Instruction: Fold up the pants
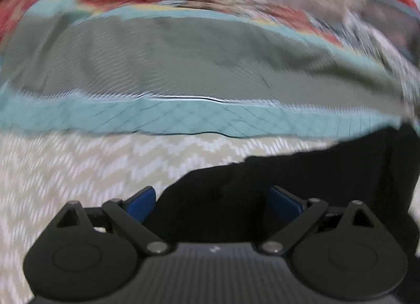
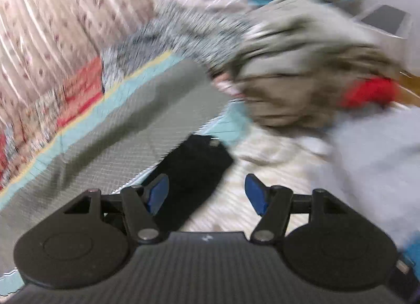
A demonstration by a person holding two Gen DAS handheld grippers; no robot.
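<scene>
The black pants (image 1: 302, 185) lie on a cream zigzag bedspread (image 1: 65, 172). In the left wrist view my left gripper (image 1: 210, 201) is open, its blue pads either side of the pants' near edge, cloth lying between them. In the right wrist view the pants (image 2: 194, 167) show as a narrow folded black strip running away from me. My right gripper (image 2: 207, 196) is open just above the strip's near end, its left pad over the cloth and its right pad over the bedspread (image 2: 275, 167). Both views are blurred by motion.
A grey quilt with a teal border (image 1: 183, 62) lies beyond the pants; it also shows in the right wrist view (image 2: 118, 130). A pile of mixed laundry (image 2: 302, 67) sits at the far right, with pale blue cloth (image 2: 380, 162) at the right.
</scene>
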